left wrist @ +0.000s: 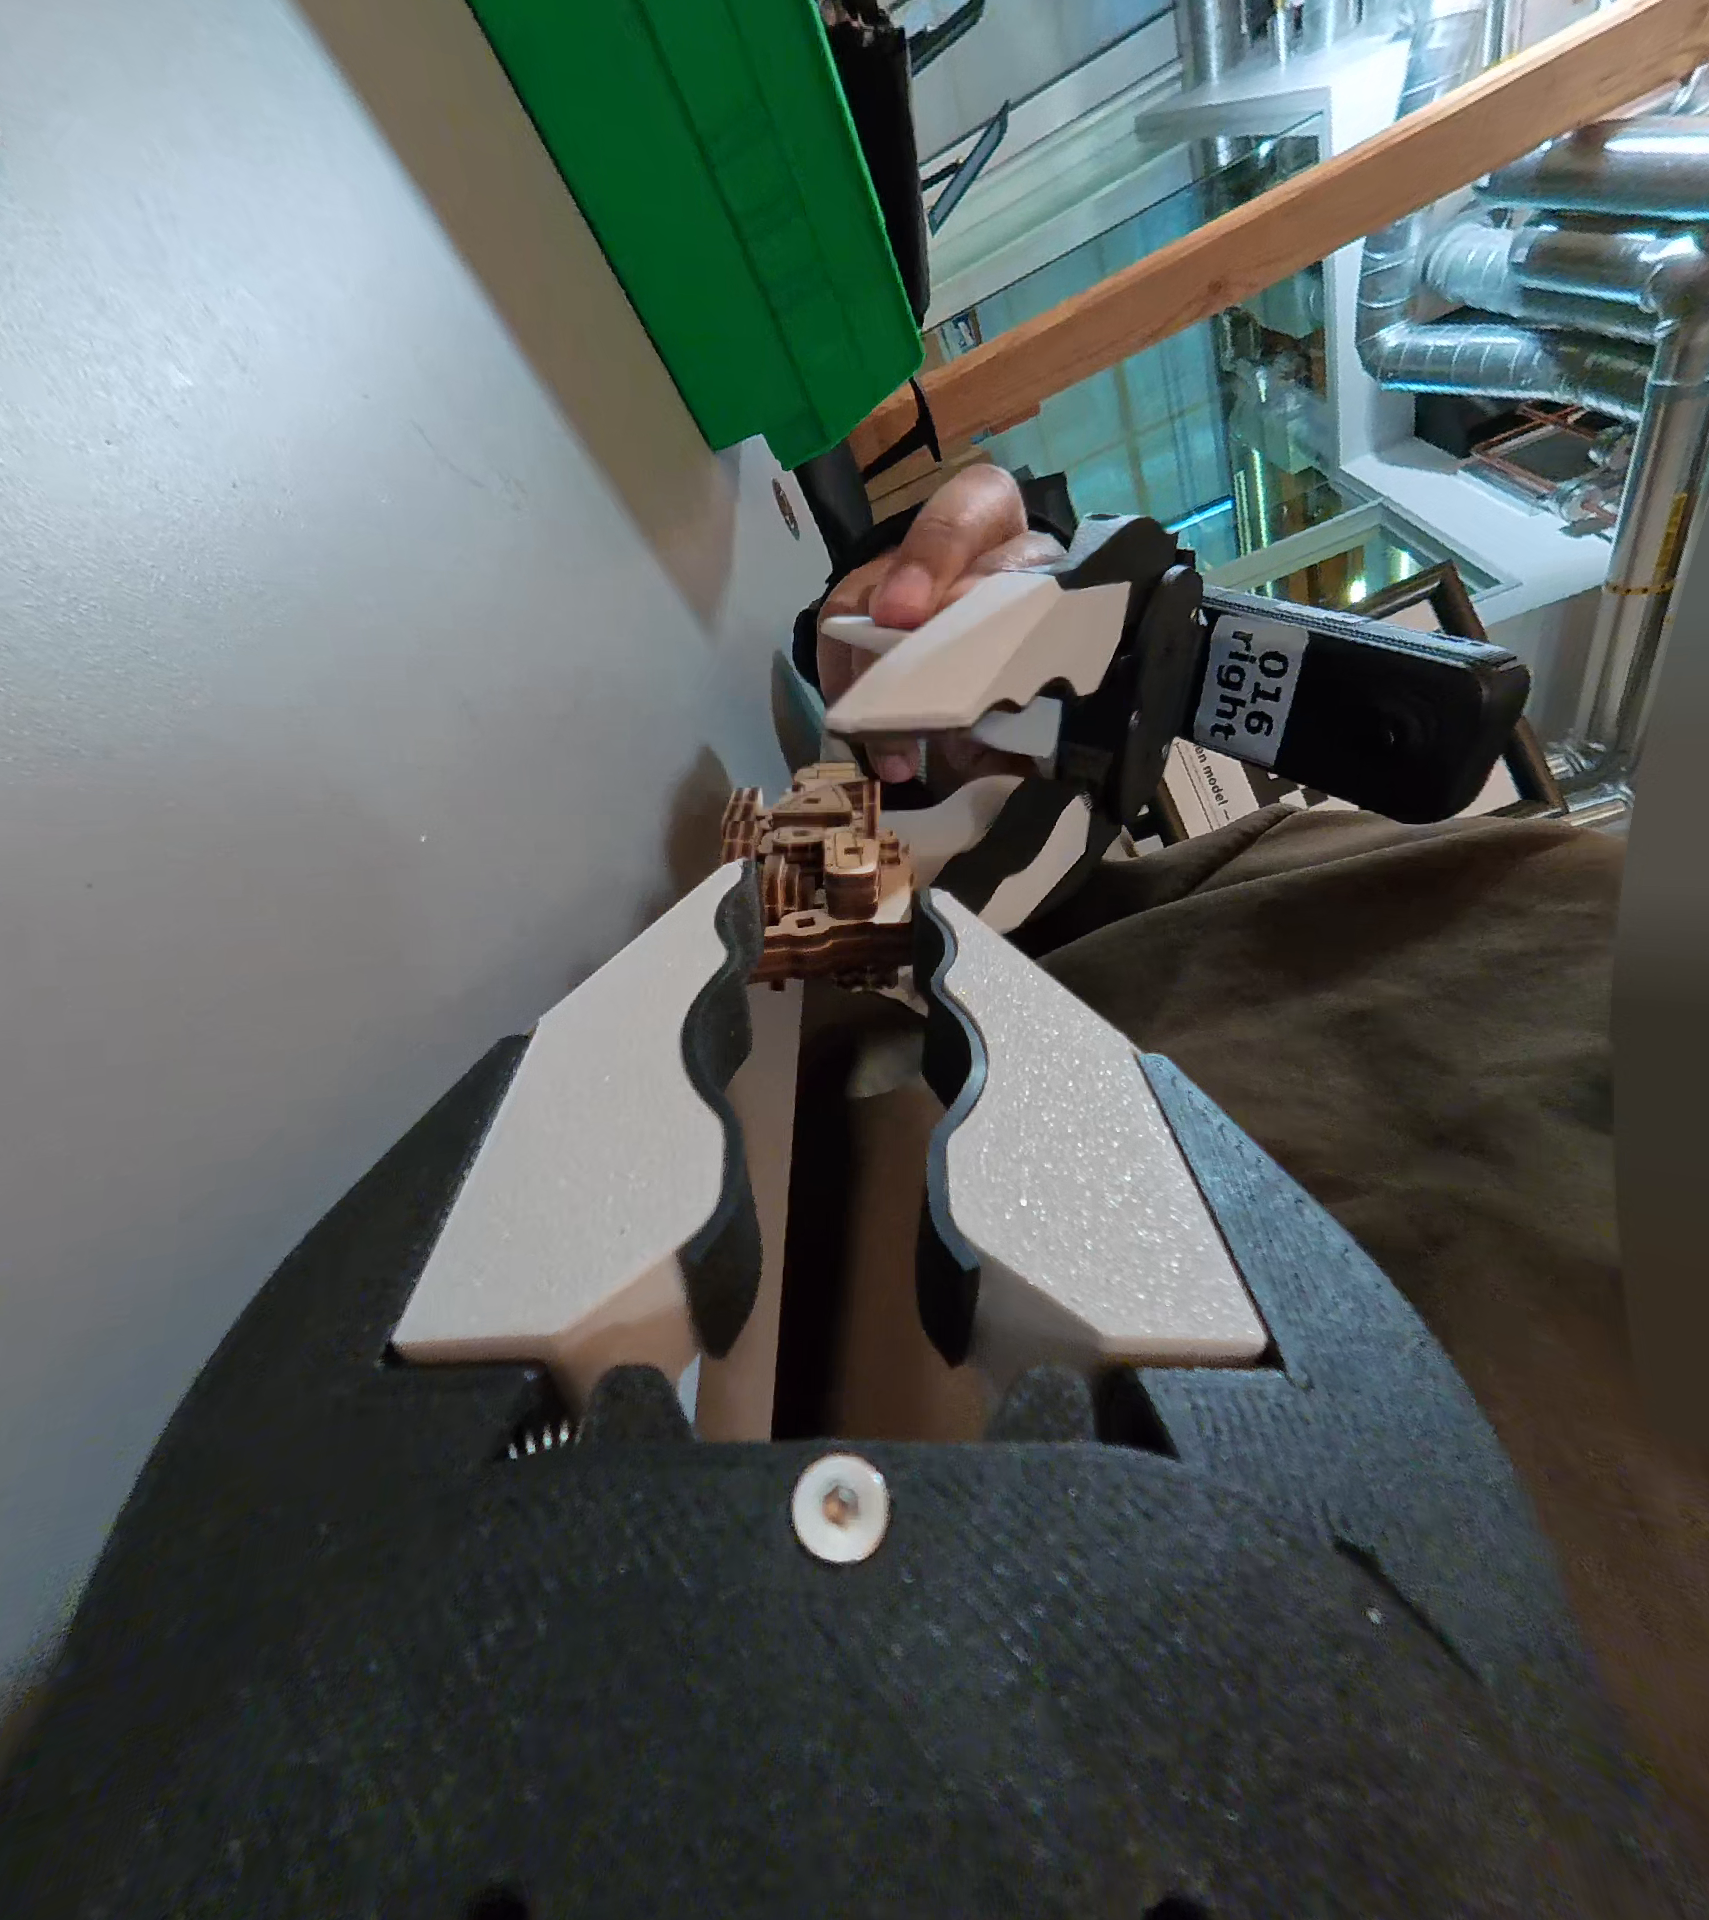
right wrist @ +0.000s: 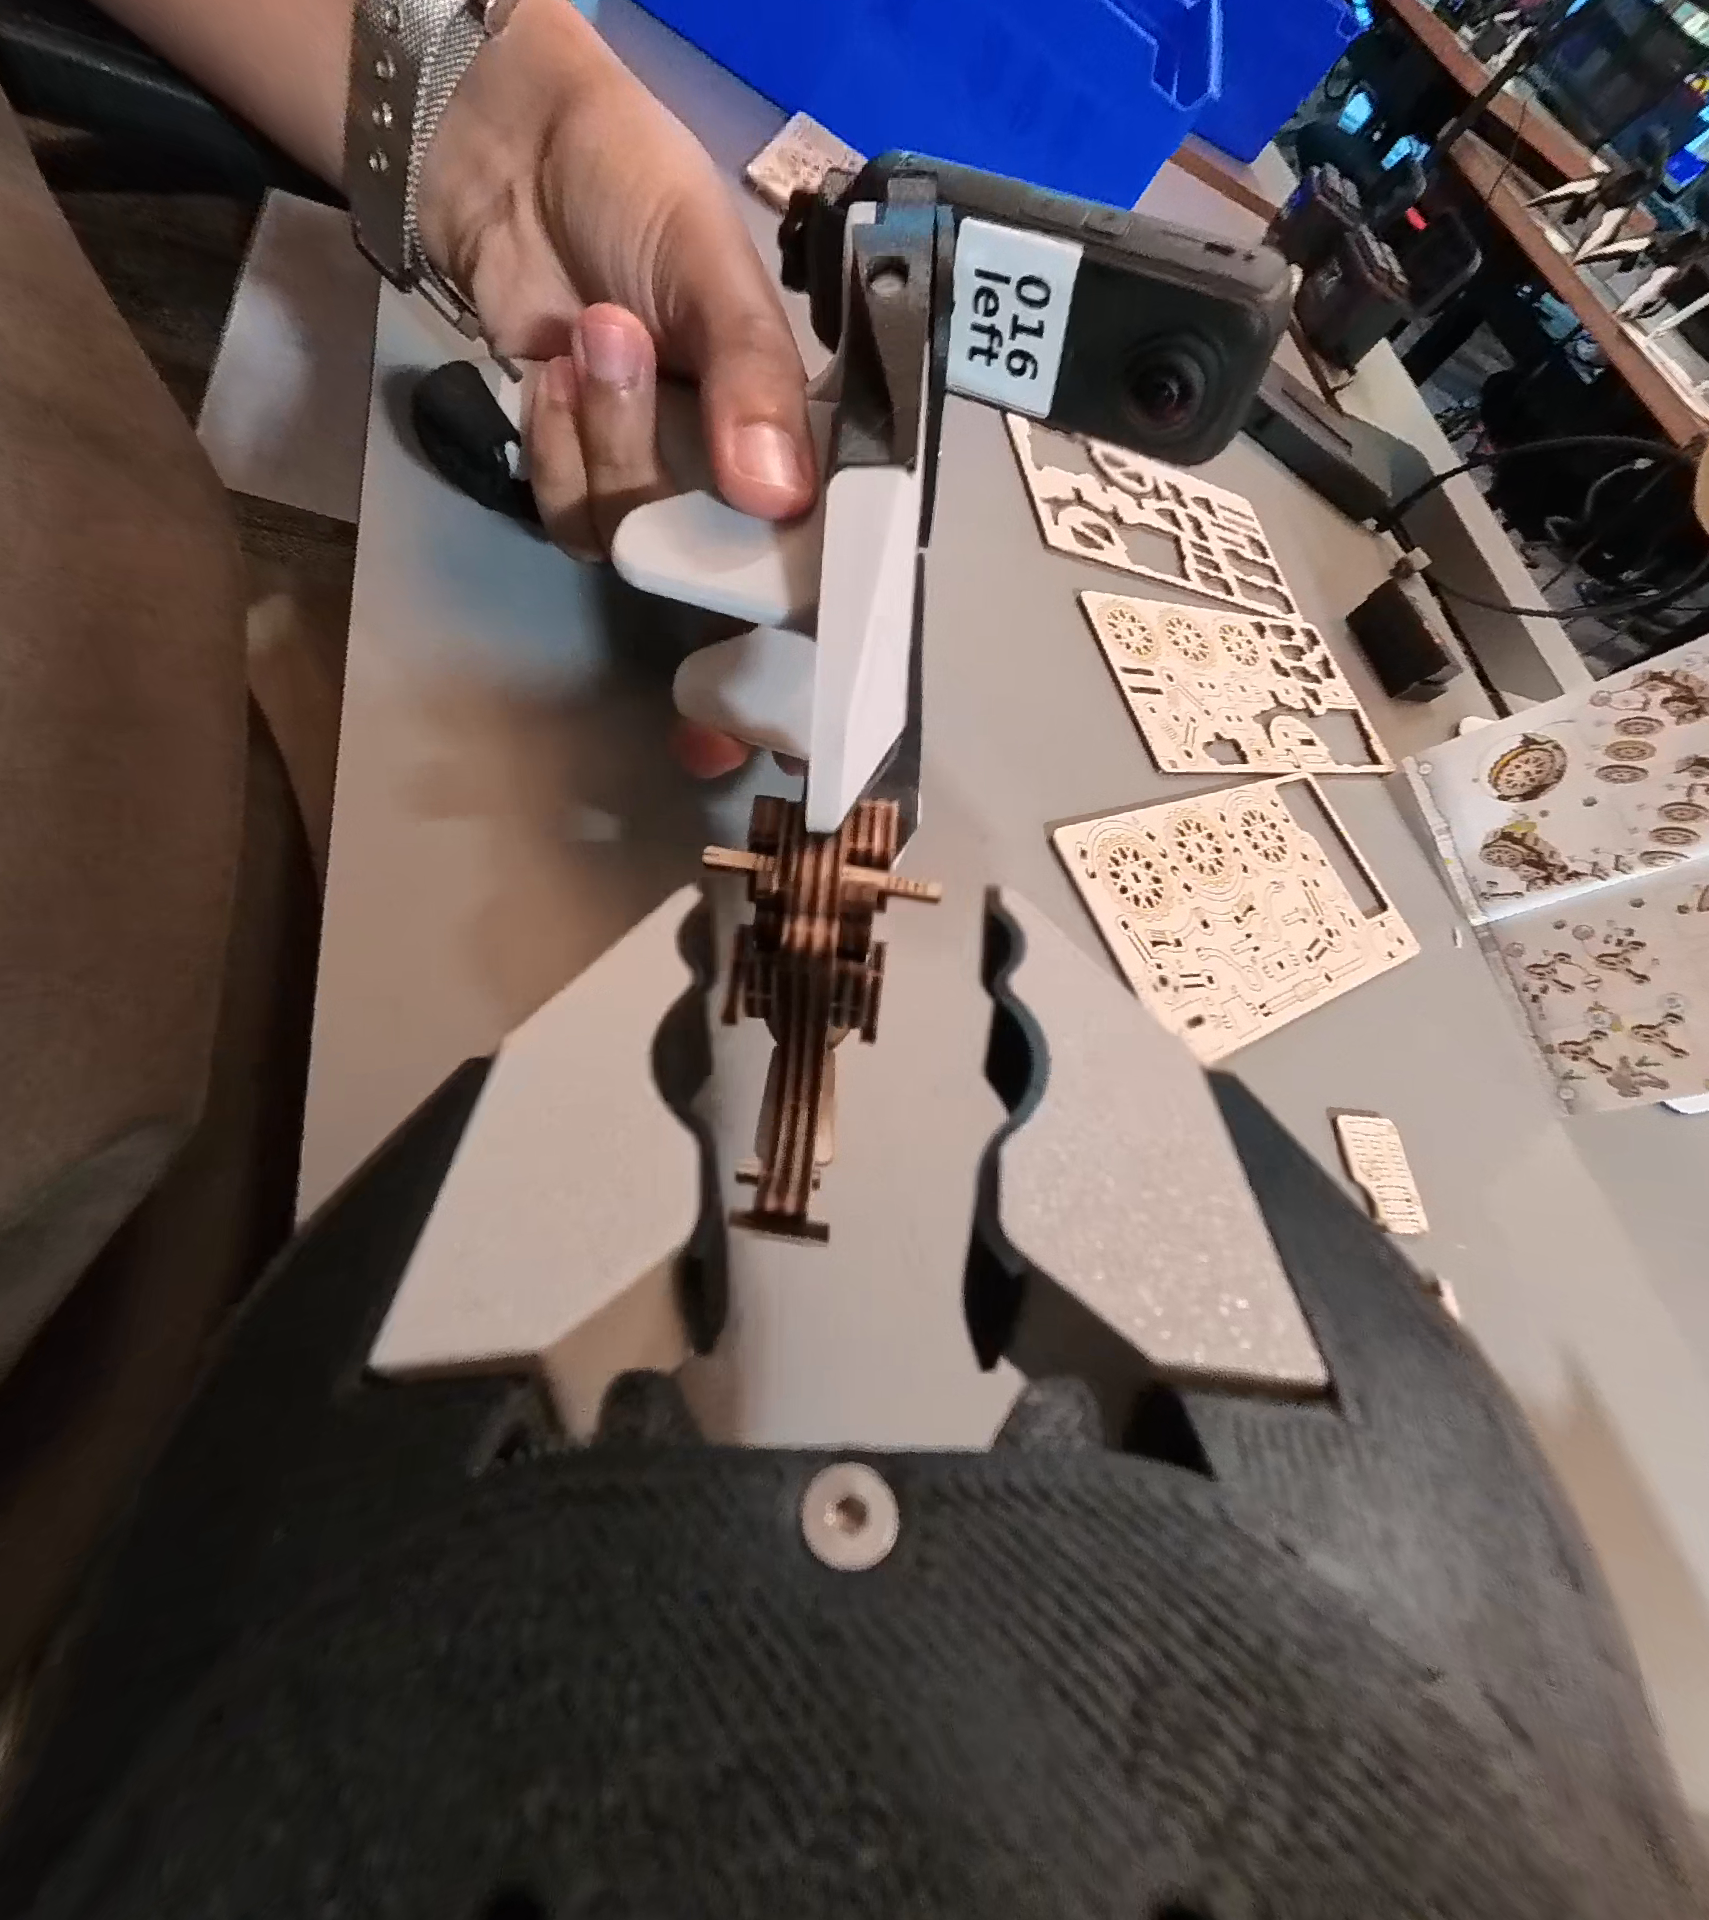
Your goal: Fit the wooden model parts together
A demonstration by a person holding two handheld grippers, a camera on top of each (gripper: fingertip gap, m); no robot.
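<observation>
The grey table [right wrist: 538, 623] carries the cut-out wooden sheets [right wrist: 1234, 914], seen only in the right wrist view. Above it the left gripper [left wrist: 834, 914] pinches the wooden model [left wrist: 819, 883], likely steadying it. The right gripper [right wrist: 845, 940] sits spread around it, touching nothing.

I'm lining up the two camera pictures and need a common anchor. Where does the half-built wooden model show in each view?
Left wrist view: the wooden model sits just above centre, clamped at the tips of the left tongs.
Right wrist view: the wooden model is at centre, between the open right tongs, held from above by the left tongs.
Shared landmark: the grey table, also.
</observation>
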